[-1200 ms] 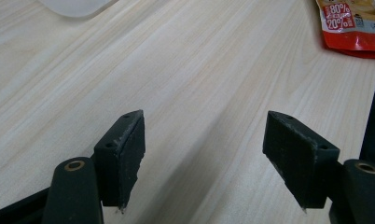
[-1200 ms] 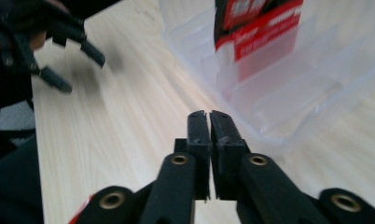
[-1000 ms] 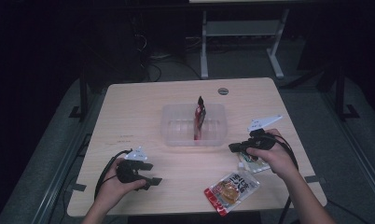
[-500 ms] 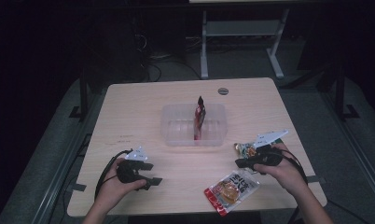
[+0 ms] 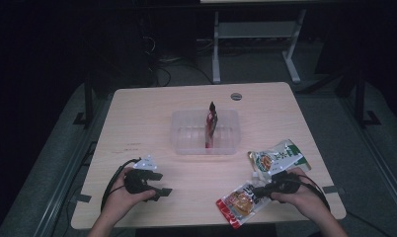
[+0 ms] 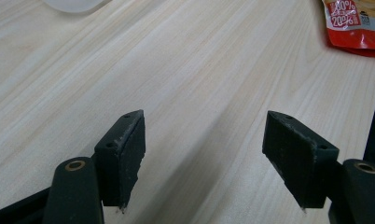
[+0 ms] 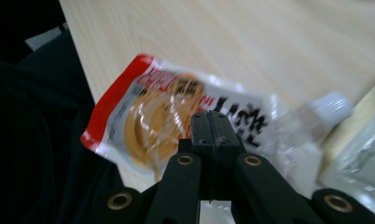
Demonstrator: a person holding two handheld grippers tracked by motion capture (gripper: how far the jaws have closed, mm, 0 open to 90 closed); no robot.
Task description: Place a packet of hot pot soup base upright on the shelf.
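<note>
A red and orange snack packet (image 5: 240,202) lies near the table's front edge, right of centre. My right gripper (image 5: 259,190) is just above its right end, jaws shut together with nothing seen between them. In the right gripper view the shut jaws (image 7: 211,128) hover in front of the blurred packet (image 7: 153,112). My left gripper (image 5: 154,185) rests at the front left, held by a hand. Its jaws (image 6: 204,158) stand wide open over bare wood. The packet's corner (image 6: 356,23) shows at the top right of the left gripper view.
A clear plastic tub (image 5: 186,140) sits mid-table with a slim red packet (image 5: 211,126) standing upright in it. A green and white packet (image 5: 279,157) lies behind my right hand. A clear pouch with a white cap (image 7: 332,106) lies beside the red packet.
My right gripper has moved from beside the tub toward the front edge and lower, ending over the red packet. The left gripper has stayed where it was.
</note>
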